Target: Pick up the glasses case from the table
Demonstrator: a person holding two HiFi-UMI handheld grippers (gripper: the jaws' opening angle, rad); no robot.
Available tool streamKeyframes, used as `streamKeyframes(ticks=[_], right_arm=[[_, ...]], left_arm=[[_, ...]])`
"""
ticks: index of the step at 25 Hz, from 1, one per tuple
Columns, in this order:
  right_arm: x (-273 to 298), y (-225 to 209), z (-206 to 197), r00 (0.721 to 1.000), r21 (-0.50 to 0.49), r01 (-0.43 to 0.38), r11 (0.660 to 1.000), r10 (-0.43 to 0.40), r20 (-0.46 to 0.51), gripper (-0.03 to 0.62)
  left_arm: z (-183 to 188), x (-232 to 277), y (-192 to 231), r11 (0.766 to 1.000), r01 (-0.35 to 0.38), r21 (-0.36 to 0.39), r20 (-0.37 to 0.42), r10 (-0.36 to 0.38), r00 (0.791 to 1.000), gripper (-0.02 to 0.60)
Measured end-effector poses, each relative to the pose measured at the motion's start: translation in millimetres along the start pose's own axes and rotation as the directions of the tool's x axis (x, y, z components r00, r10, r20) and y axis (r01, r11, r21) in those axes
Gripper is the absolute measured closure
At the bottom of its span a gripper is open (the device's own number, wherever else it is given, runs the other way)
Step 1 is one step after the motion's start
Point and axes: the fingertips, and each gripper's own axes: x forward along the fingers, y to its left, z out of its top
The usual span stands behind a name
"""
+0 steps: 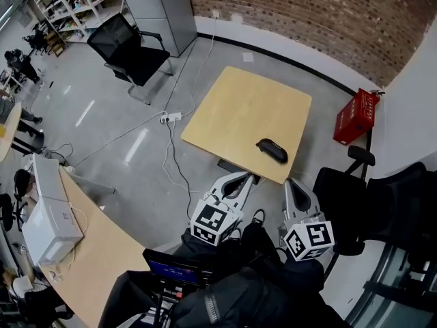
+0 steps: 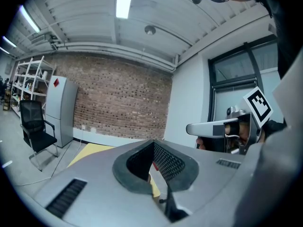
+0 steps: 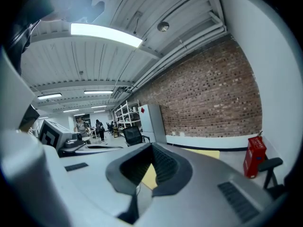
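Note:
A black glasses case (image 1: 272, 149) lies near the front right edge of the pale wooden table (image 1: 239, 108). Both grippers hang short of that front edge, side by side and pointing toward it. My left gripper (image 1: 244, 178) is left of the case and my right gripper (image 1: 295, 186) is just below and right of it; neither touches it. In the left gripper view my left gripper (image 2: 154, 144) has its jaws together with nothing between them. The right gripper (image 3: 151, 148) looks the same in the right gripper view. The case is hidden in both gripper views.
A black office chair (image 1: 130, 50) and a grey cabinet (image 1: 160, 9) stand beyond the table's left. A red box (image 1: 355, 117) leans by the right wall. Cables and a power strip (image 1: 171, 117) cross the floor. A curved desk (image 1: 89, 251) carries a white device (image 1: 48, 217).

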Motion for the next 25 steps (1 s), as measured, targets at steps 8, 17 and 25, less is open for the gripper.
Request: streamKeyframes(ticks=[8, 17, 25], right_arm=[[37, -28, 15, 0.998, -0.005, -0.057, 0.998, 0.057, 0.005, 0.591], [68, -95, 25, 0.995, 0.005, -0.101, 0.995, 0.101, -0.016, 0.591], [92, -126, 4, 0.985, 0.047, -0.157, 0.986, 0.160, -0.071, 0.591]], left_arm=[[13, 39, 23, 0.999, -0.053, -0.003, -0.011, 0.053, 0.999, 0.581], [18, 111, 27, 0.996, -0.090, 0.013, -0.046, 0.091, 0.995, 0.581], [-4, 140, 35, 0.990, -0.139, 0.011, -0.123, 0.139, 0.983, 0.581]])
